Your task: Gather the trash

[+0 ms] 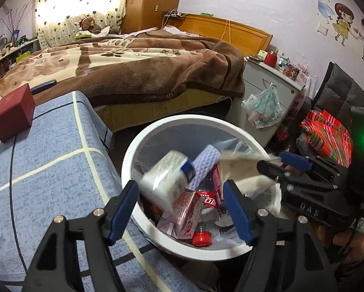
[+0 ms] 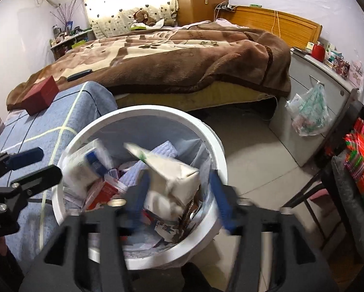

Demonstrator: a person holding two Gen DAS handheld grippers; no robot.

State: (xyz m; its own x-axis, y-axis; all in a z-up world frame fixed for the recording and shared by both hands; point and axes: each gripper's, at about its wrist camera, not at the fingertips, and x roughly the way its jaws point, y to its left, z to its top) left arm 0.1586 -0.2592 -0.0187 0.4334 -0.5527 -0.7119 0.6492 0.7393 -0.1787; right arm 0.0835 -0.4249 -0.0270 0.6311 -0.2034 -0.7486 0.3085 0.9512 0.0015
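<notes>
Left wrist view: the left claw (image 1: 182, 209) stands released at lower centre over the white bin (image 1: 131, 160), a blurred white carton (image 1: 167, 177) between its fingers untouched.

Right wrist view: the right claw (image 2: 179, 202) is likewise released, a blurred white packet (image 2: 174, 177) loose above the bin's trash.

left tool (image 1: 182, 209): open, angled down | right tool (image 2: 179, 199): open, angled down

white bin (image 1: 133, 155), blurred white carton (image 2: 172, 177) and box (image 1: 167, 177) inside
</notes>
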